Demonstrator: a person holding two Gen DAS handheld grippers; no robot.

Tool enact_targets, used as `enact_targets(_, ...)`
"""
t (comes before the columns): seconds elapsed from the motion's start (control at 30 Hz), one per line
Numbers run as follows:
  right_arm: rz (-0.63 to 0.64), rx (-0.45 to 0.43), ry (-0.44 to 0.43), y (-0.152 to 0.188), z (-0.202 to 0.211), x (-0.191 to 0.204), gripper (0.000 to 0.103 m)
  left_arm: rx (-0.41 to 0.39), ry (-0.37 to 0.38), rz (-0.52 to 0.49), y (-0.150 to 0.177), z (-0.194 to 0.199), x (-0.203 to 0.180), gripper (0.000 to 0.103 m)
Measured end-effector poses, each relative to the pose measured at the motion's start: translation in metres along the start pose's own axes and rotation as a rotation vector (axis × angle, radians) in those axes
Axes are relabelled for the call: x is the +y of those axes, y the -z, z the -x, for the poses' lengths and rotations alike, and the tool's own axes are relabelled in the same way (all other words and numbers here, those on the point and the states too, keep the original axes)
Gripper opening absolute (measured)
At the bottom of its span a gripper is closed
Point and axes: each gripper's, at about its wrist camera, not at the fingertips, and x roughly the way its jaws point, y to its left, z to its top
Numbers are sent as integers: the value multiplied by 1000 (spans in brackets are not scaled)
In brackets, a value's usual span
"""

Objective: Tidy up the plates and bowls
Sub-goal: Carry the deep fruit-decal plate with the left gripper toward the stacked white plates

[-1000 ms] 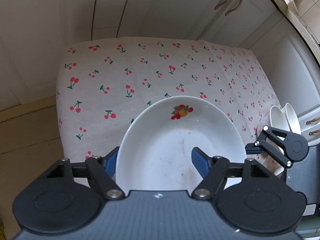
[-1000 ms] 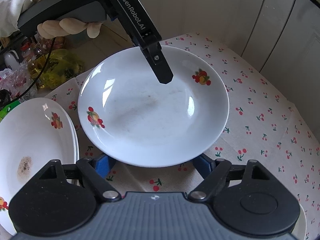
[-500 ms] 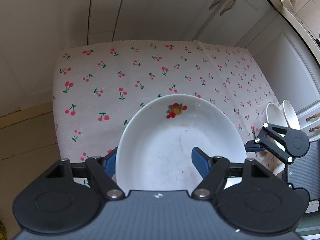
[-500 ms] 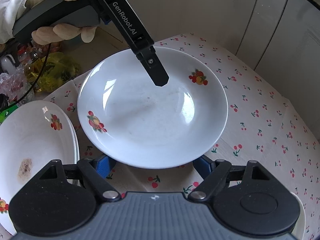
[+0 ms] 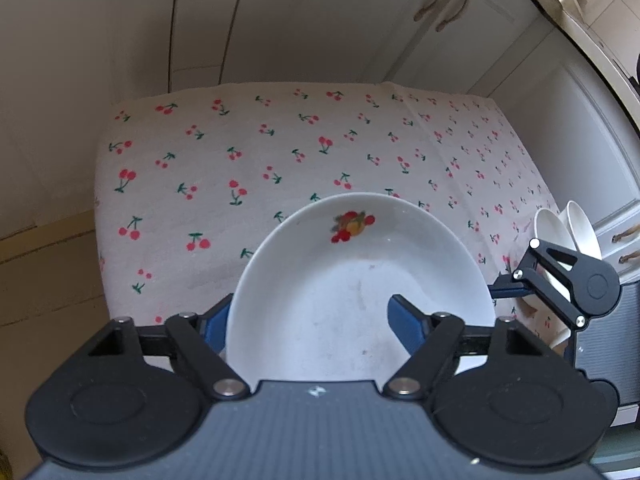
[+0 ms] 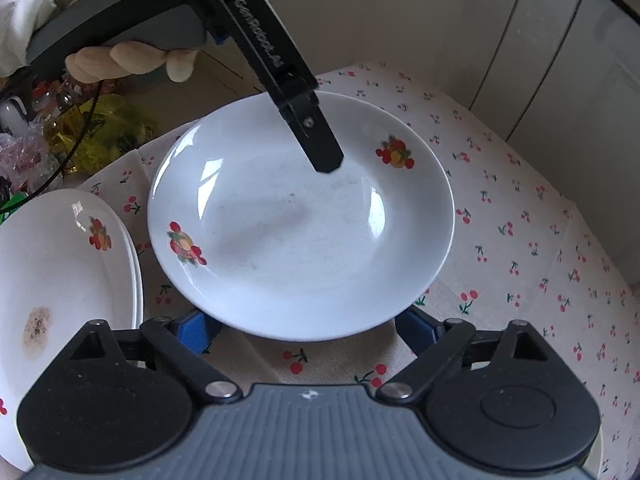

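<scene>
A white plate with fruit prints lies over the cherry-print tablecloth. My left gripper straddles the plate's near rim, one blue pad over the inside and the other behind the rim. Its jaws are opening, and the pads no longer look pressed on the rim. In the right wrist view its upper finger hovers over the plate's far side. My right gripper is also opening; its blue pads lie under the plate's near edge with nothing pinched.
A stack of white plates, the top one with a brown stain, sits to the left of the right gripper. White dishes show behind the right gripper. Cabinet doors close in behind the table. A gloved hand holds the left gripper.
The pads of both grippers have spread apart, the right ones more clearly. The plate and both hands have hardly moved.
</scene>
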Motion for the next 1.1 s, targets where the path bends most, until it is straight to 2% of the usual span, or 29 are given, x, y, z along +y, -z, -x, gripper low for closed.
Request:
enact_targets(0.43, -58, -41, -11, -1, 13, -7, 95, -3, 8, 1, 0, 2, -3, 80)
enact_targets(0.7, -25, -12, 2, 2, 8, -3, 95, 10, 13, -2, 1, -1, -4, 79)
enact_targets(1.1, -19, -30, 36, 5, 11, 2, 95, -2, 9, -10, 4, 1, -7, 79)
